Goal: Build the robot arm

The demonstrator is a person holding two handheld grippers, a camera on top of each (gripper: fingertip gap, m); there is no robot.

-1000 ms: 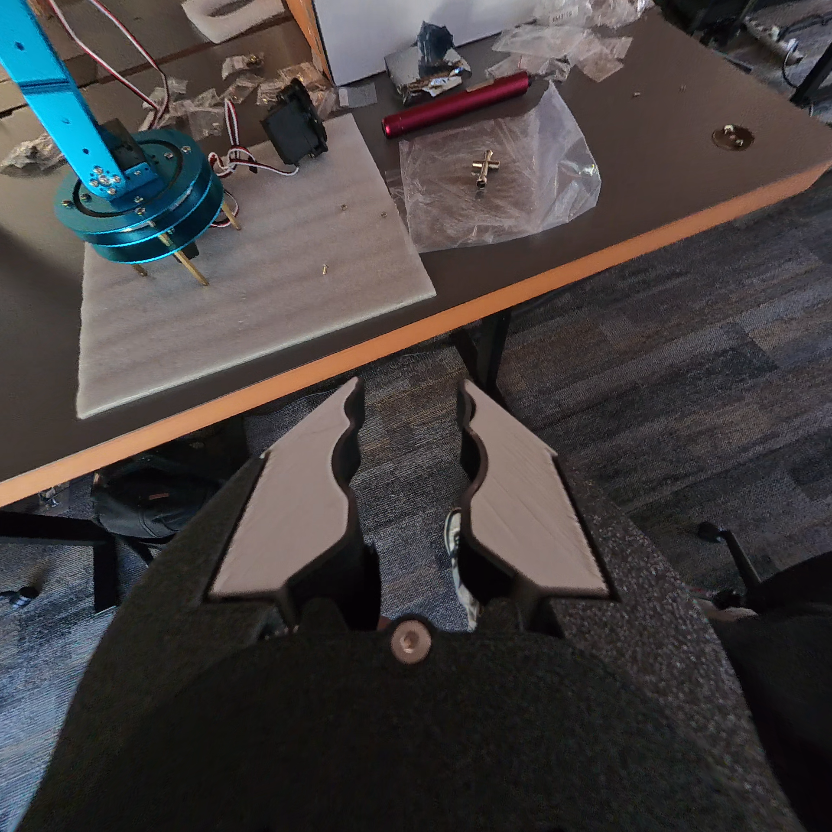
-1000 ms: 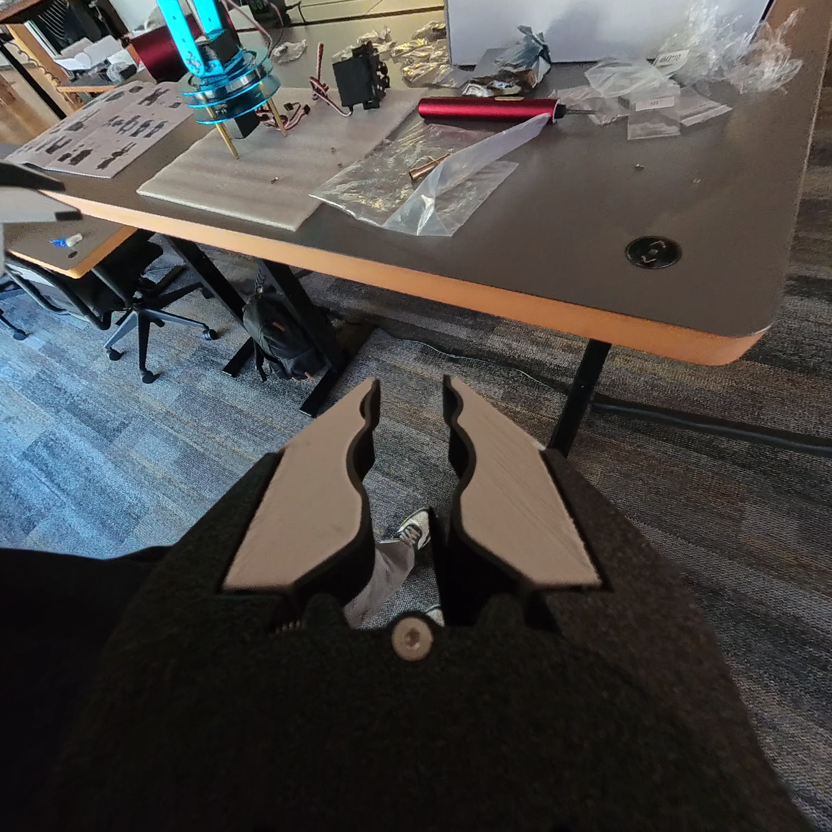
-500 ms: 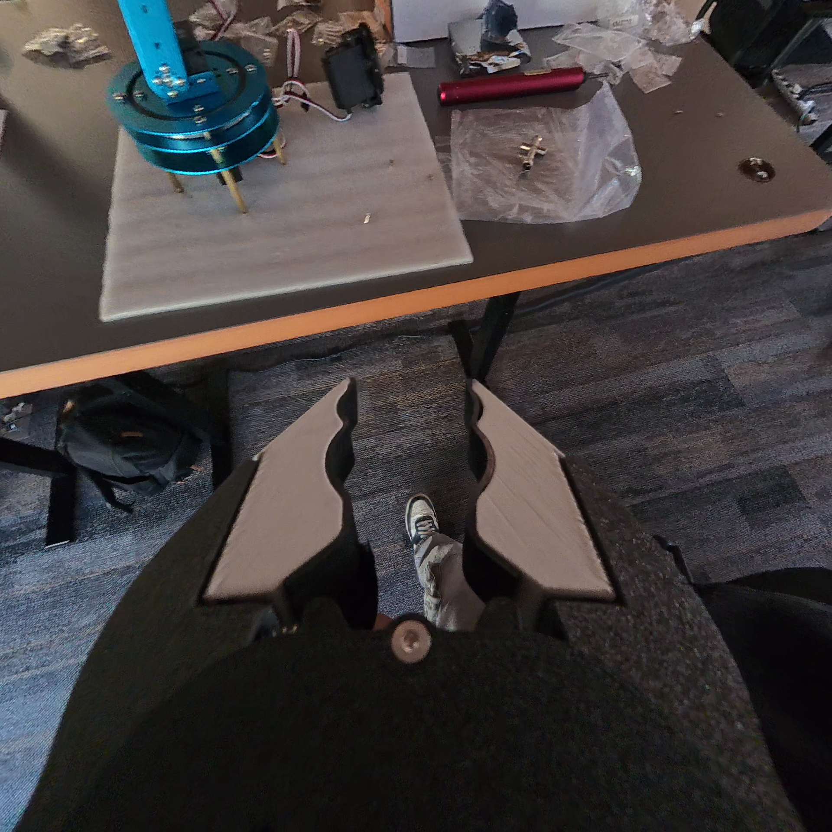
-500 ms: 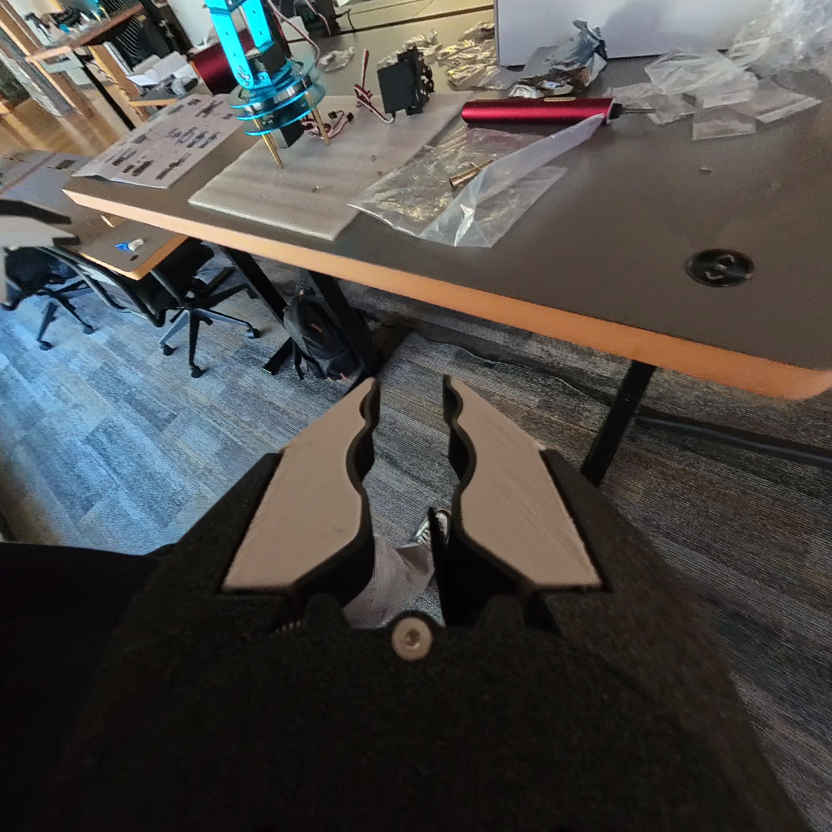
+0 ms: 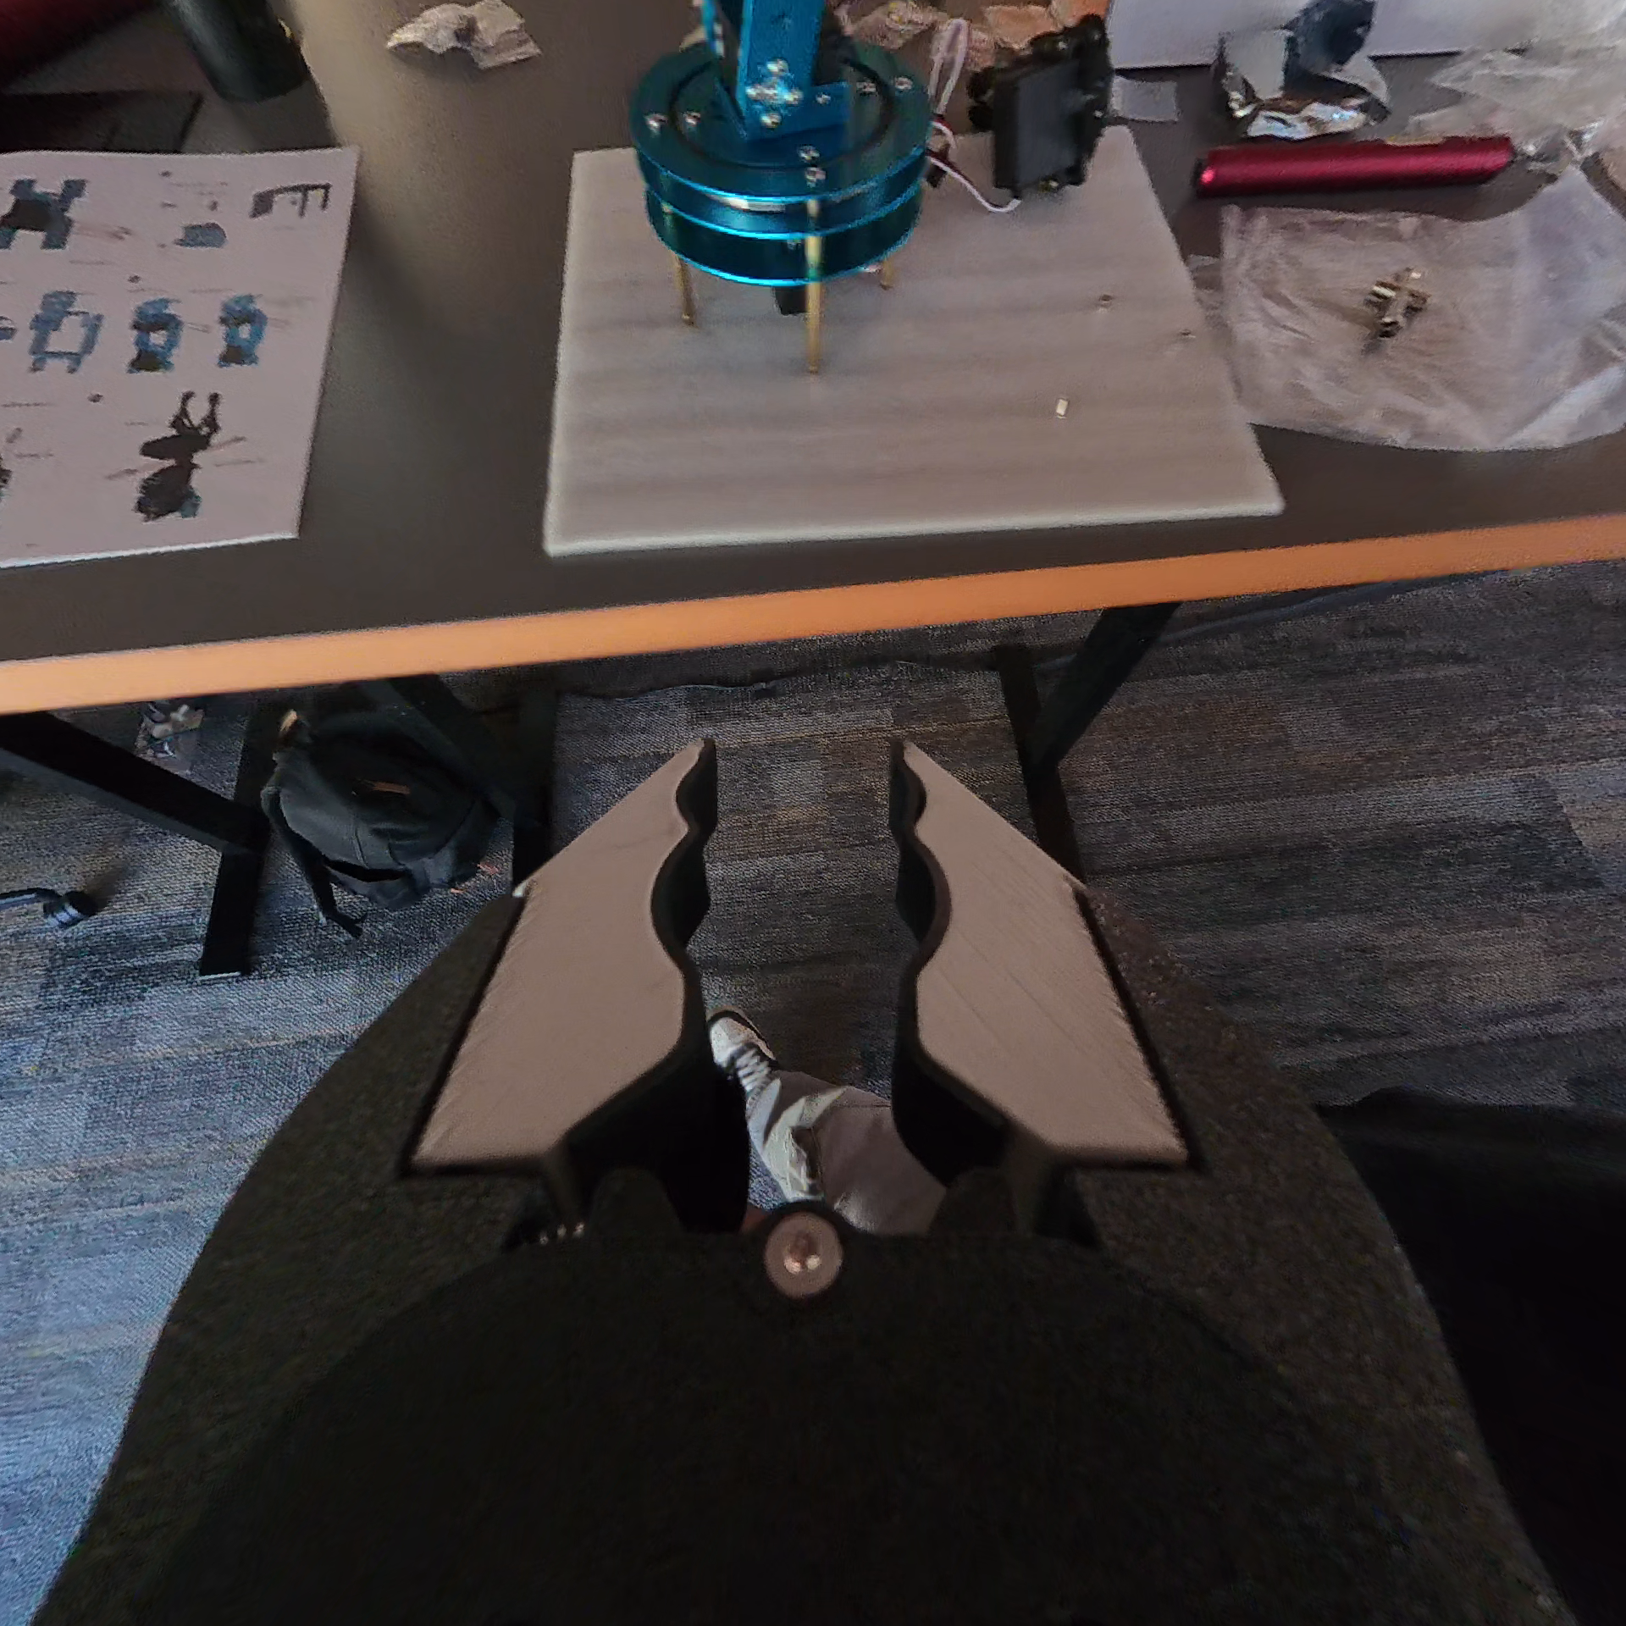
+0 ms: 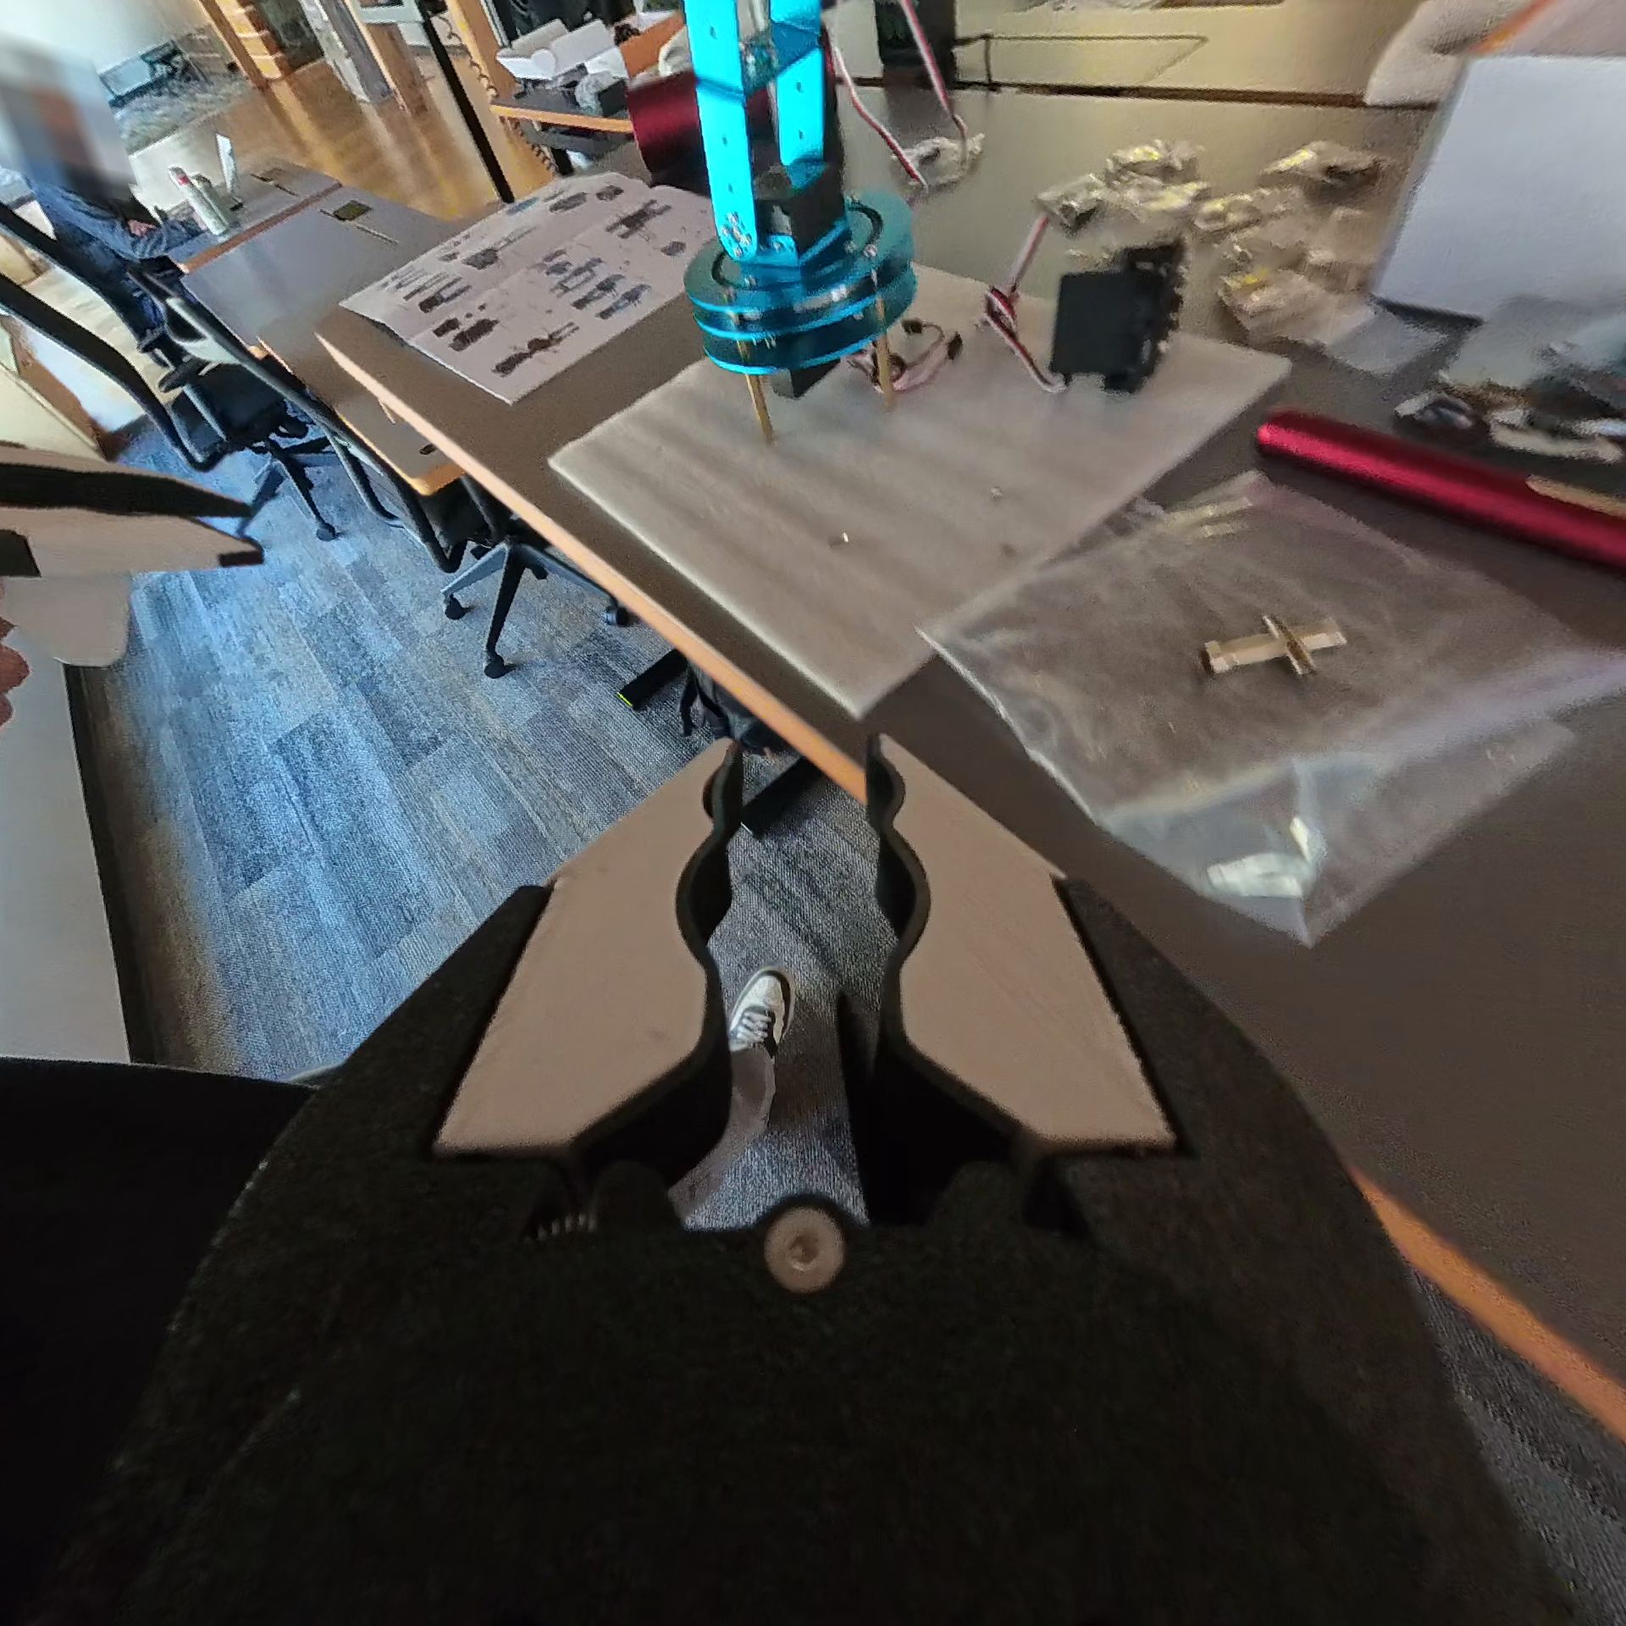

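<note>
While both views have swung toward blue turntable assembly [image 5: 779,167], left claw [image 5: 801,765] and right claw [image 6: 801,761] hang parted, empty, short of table [image 5: 792,607] edge, lower frame.

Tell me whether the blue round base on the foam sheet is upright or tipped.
Upright. The blue round base stands on thin brass legs on the foam sheet, its stacked discs level, the blue arm rising straight from its top.

Grey-blue carpet [image 5: 1320,836], dark orange-edged table [image 5: 440,607], office chairs [image 6: 493,545]
</note>
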